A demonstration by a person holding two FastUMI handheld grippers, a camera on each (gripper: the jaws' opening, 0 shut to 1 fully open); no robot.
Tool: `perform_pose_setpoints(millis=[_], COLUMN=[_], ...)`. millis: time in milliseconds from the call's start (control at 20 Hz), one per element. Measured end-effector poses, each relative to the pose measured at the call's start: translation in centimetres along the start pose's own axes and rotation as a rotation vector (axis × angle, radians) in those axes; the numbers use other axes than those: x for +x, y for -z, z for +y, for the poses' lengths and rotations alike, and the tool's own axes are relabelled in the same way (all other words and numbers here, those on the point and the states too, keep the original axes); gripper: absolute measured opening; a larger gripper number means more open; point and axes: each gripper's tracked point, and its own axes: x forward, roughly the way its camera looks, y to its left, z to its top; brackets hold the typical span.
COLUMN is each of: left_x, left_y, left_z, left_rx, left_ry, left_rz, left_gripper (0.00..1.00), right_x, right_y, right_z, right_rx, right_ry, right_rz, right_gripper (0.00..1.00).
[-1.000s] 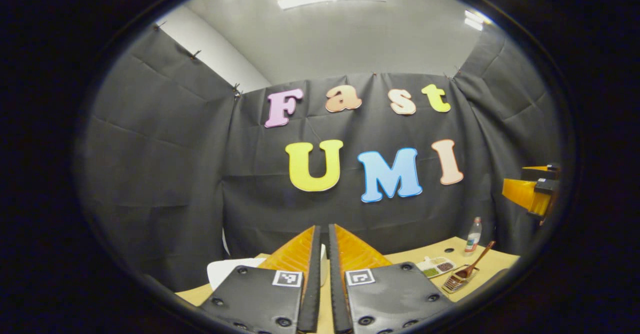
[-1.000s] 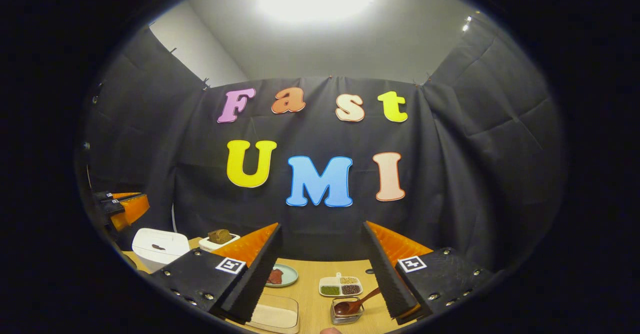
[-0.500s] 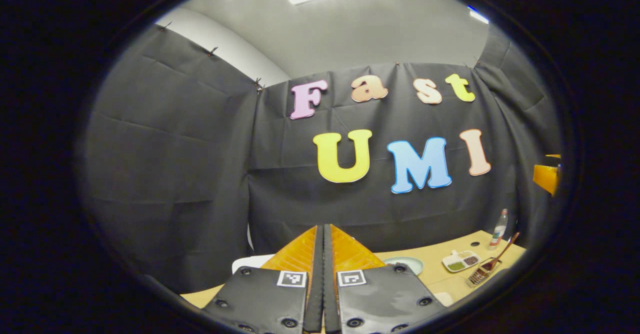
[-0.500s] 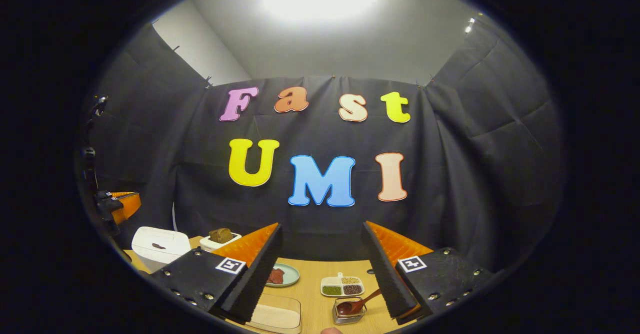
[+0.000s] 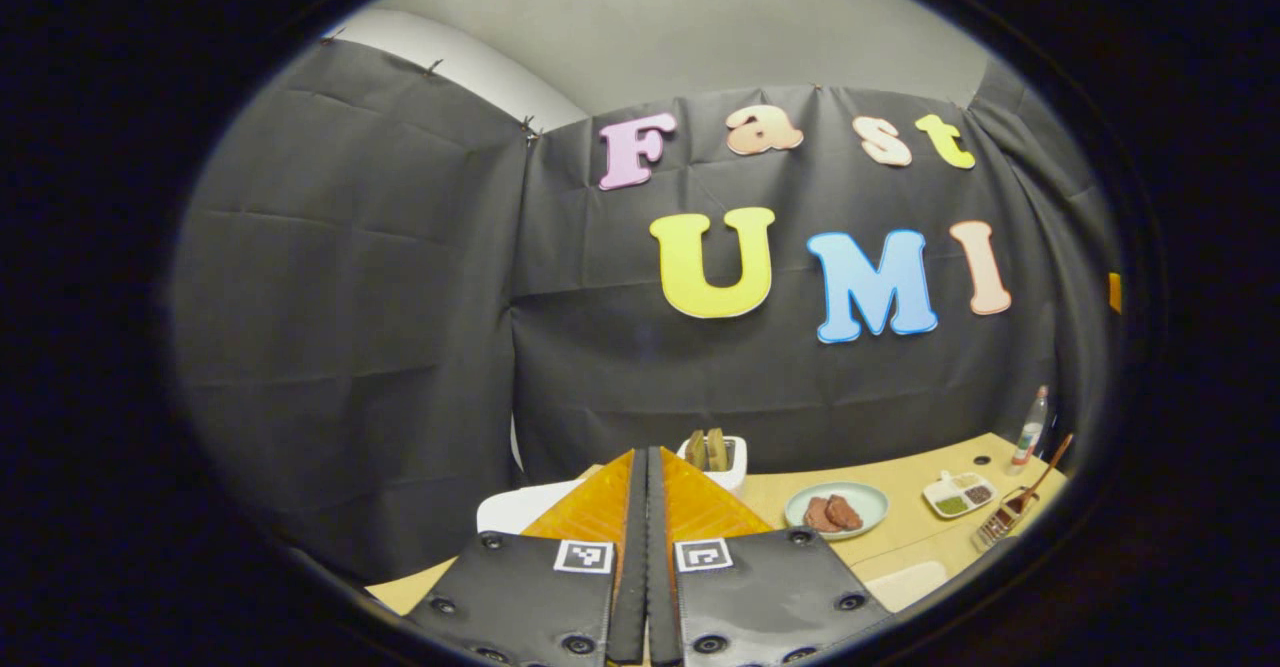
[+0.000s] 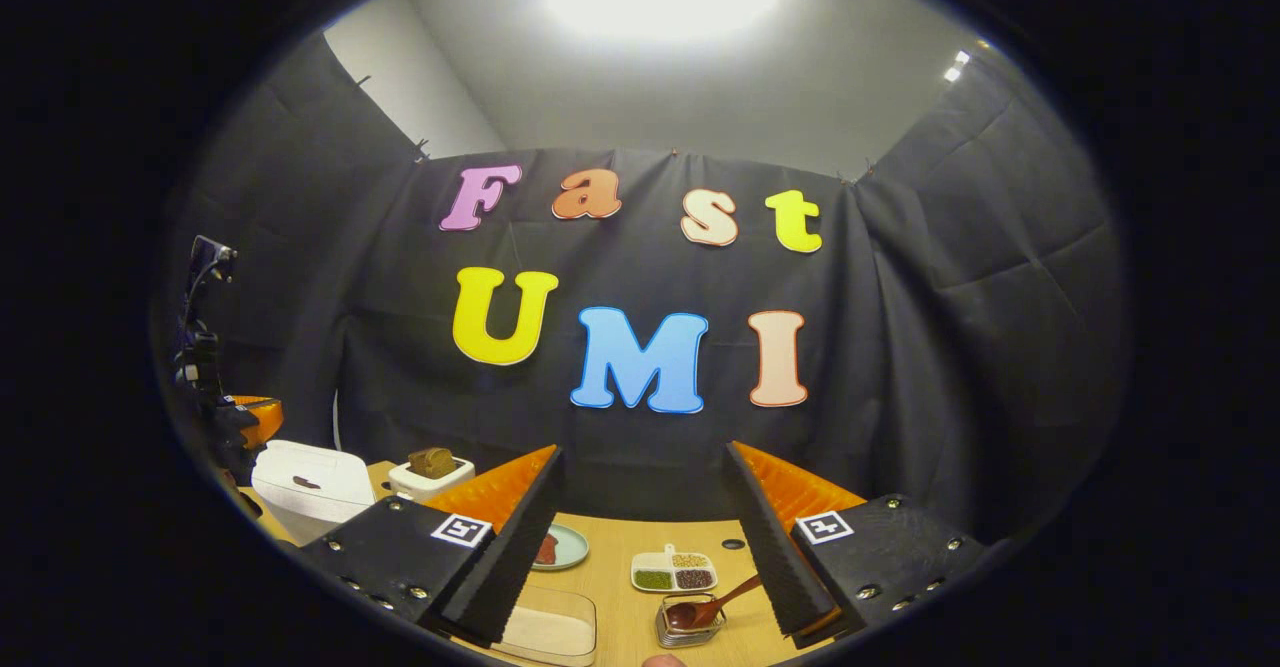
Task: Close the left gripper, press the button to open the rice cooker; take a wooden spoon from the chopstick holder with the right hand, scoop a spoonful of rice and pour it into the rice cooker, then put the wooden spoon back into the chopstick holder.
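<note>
left gripper (image 5: 646, 457): fingers pressed together, nothing between, held level | right gripper (image 6: 645, 467): fingers spread wide apart, empty, held level

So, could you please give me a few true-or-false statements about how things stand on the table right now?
1. The left hand-held gripper has its fingers pressed together. True.
2. The right hand-held gripper is shut on the wooden spoon. False: it is open, and the spoon stands in the chopstick holder.
3. The rice cooker has its lid raised. False: the lid is down.
4. The round plate carries reddish-brown pieces. True.
5. The divided dish is empty. False: its compartments hold green, dark and pale grains.
</note>
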Motion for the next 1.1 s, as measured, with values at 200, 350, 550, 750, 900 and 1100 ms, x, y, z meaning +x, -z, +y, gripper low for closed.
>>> perform_pose_setpoints(millis=[200, 350, 550, 750, 900, 1100], left_x=[1.6, 2.8, 4.4, 5.5, 5.6, 5.7], left_y=[3.0, 5.7, 8.7, 11.2, 13.0, 14.5], left_z=[0.0, 0.4, 1.4, 1.8, 1.5, 1.7], left_rx=[-0.014, -0.022, -0.022, -0.019, -0.044, -0.078], left_ry=[0.023, 0.028, 0.011, 0.012, 0.023, 0.014], left_rz=[0.057, 0.11, 0.17, 0.22, 0.267, 0.301], left_gripper=[0.12, 0.09, 0.09, 0.09, 0.09, 0.09], right_x=[-0.2, -0.3, -0.6, -0.6, -0.5, -0.3], right_y=[0.5, 1.1, 1.5, 1.5, 1.4, 1.1], right_z=[-1.0, -1.6, -2.1, -2.3, -2.2, -2.3], right_rx=[0.002, -0.003, -0.023, -0.042, -0.052, -0.054], right_ry=[0.044, 0.069, 0.094, 0.104, 0.102, 0.101], right_rz=[0.02, 0.044, 0.064, 0.068, 0.063, 0.052], right_gripper=[0.95, 0.95, 0.95, 0.95, 0.95, 0.95])
